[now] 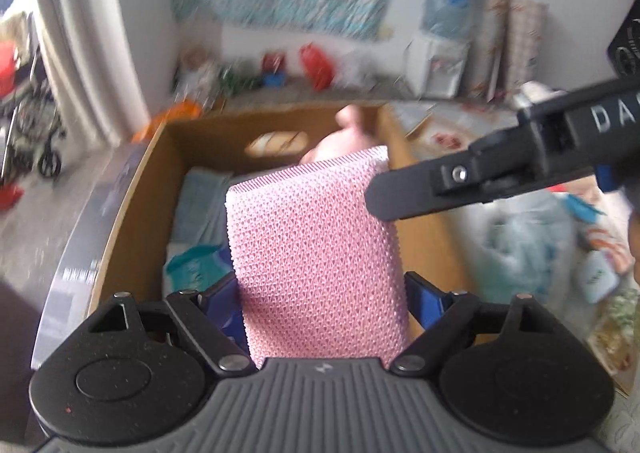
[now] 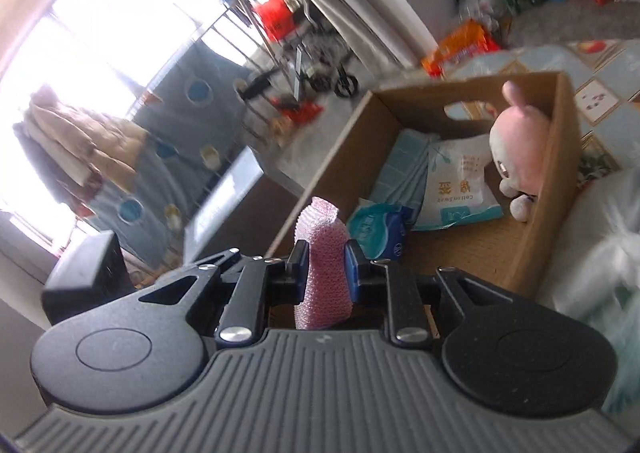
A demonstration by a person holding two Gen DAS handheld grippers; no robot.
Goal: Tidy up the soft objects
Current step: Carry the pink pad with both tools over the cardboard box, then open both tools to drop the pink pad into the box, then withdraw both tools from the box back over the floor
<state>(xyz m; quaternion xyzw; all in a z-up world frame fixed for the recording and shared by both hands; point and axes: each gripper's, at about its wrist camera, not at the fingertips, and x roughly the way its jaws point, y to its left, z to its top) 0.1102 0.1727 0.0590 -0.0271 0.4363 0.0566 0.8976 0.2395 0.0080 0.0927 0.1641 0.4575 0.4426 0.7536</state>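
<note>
**Pink mesh sponge held by both grippers beside the cardboard box**

I hold one soft pink sponge (image 1: 316,249) between my two tools, just at the near side of the open cardboard box (image 1: 424,237), which is my landmark. My left gripper (image 1: 320,293) spans the sponge's broad faces, its blue fingers (image 1: 420,293) standing wide because the sponge fills the gap between them. My right gripper (image 2: 326,269) pinches a narrow edge of the same sponge (image 2: 320,265), jaws nearly together, squeezing the mesh thin. I judge the two holds are there to steady a floppy thing while I carry it toward the box.

Inside the box, a pink and white plush toy (image 2: 516,149) leans against the right-hand wall. A white cotton swab packet (image 2: 456,189) lies in the middle, folded pale blue cloth (image 2: 404,169) sits toward the far wall, and a blue tissue pack (image 2: 380,229) rests by the near wall.

The bare floor of the box shows at its near right corner, in front of the plush toy; that looks like the open room for the sponge. The near wall's rim is the edge I would have to lift over. Both views are smeared with motion blur.
</note>
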